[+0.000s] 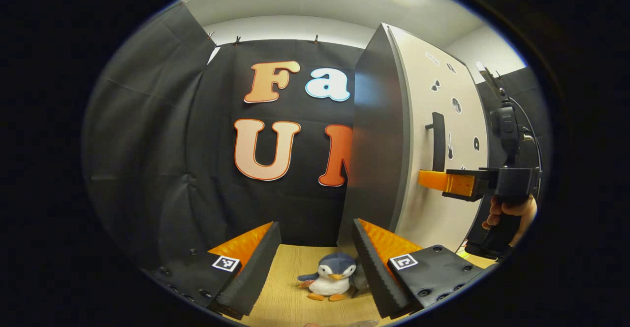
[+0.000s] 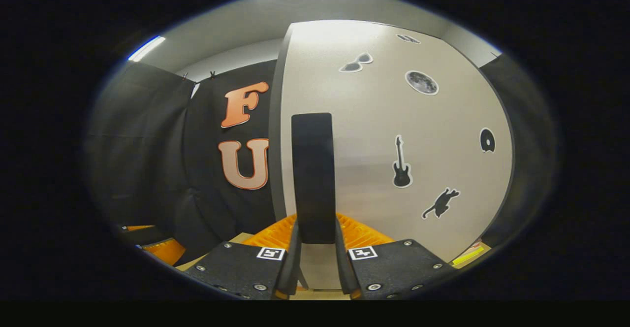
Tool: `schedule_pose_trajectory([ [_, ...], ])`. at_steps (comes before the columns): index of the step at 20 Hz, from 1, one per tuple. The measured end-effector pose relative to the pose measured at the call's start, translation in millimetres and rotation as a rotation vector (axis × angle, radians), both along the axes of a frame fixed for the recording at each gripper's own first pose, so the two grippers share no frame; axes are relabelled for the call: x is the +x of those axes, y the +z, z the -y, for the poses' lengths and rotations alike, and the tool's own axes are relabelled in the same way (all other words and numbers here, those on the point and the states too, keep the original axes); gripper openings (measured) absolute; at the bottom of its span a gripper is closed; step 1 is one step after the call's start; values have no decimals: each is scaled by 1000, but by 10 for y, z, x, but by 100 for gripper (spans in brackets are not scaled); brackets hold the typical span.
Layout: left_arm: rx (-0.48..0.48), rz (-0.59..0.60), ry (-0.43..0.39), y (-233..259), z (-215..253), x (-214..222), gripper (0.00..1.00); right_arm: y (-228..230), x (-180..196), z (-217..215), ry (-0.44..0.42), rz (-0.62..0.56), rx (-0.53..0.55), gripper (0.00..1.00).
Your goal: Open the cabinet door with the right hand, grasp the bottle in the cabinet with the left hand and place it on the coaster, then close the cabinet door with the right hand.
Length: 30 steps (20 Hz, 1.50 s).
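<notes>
The cabinet door (image 2: 393,135) stands upright on the bench (image 1: 290,268), white and dotted with dark stickers, its black bar handle (image 2: 313,177) pinched between the fingers of the right claw (image 2: 317,238). From the left gripper view, a hand (image 1: 512,213) holds that claw at the door. The left claw (image 1: 315,253) hangs spread wide above a plush penguin (image 1: 329,277) on the bench.

cabinets: one cabinet (image 1: 379,135) is seen | doors: one cabinet door (image 2: 393,135) is counted | handles: one black handle (image 2: 313,177) is counted | door stickers: six are counted in the right gripper view | plush toys: one penguin (image 1: 329,277) is seen | grippers: two are counted, left gripper (image 1: 315,263) and right gripper (image 2: 317,260)
</notes>
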State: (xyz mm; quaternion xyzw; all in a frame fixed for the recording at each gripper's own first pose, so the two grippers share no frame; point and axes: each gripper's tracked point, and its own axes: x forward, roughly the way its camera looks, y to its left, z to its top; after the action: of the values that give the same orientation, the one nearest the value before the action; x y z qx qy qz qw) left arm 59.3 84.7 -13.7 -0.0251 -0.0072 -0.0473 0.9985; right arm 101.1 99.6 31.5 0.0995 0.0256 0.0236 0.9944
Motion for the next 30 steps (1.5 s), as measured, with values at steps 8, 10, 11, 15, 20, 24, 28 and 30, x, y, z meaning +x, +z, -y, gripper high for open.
schedule_pose_trajectory([
  [8,-7,2,17,21,20,-47,95,-4,-20,-25,32,5,1,36],
  [10,-5,16,34,68,7,-57,95,3,-106,-37,62,10,6,39],
  [11,0,21,43,75,19,-62,95,-2,-131,-34,74,18,3,42],
  [15,11,24,61,92,121,-139,95,68,-296,101,78,61,3,64],
  [20,21,33,76,218,383,-381,96,150,-615,265,86,89,12,81],
  [24,34,45,99,334,669,-741,95,198,-1007,609,52,124,-50,91],
  [28,15,42,96,365,988,-993,95,159,-1637,918,45,124,-107,93],
  [30,9,38,87,357,1100,-1095,95,107,-1819,986,43,136,-114,93],
])
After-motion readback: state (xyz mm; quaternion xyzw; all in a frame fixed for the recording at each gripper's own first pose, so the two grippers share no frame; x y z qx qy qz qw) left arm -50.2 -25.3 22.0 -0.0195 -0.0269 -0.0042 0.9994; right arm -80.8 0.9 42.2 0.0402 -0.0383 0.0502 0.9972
